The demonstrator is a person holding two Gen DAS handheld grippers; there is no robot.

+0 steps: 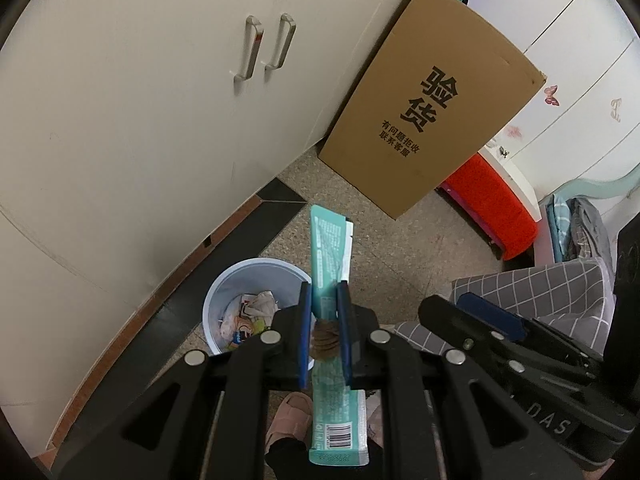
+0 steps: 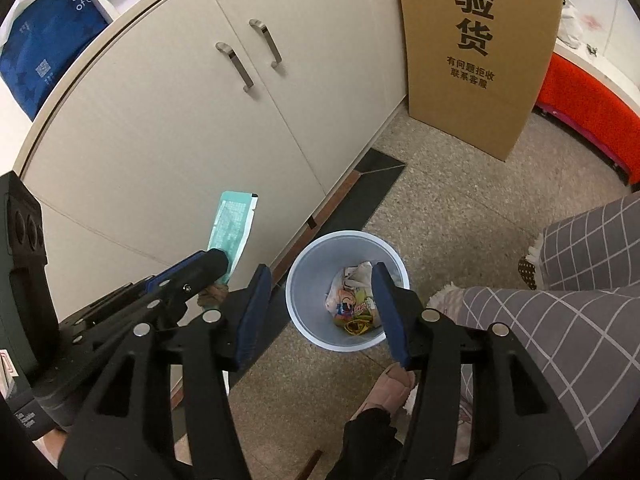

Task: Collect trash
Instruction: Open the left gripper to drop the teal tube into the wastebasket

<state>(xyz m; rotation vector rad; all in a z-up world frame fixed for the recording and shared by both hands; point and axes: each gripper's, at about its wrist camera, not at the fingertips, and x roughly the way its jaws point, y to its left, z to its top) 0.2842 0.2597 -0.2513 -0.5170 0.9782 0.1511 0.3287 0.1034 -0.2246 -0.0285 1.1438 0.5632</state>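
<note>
With the right gripper [image 2: 322,308] standing open and empty over the bin [image 2: 347,240], the teal wrapper [image 1: 330,256] clamped in the left gripper [image 1: 325,334] is best carried fully above the rim before being released.

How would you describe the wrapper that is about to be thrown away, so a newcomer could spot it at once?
Start at the cream cupboard and look down to the pale blue bin on the floor. Just left of the bin, the left gripper pinches a long teal wrapper. It is the only trash not yet in the bin.
</note>
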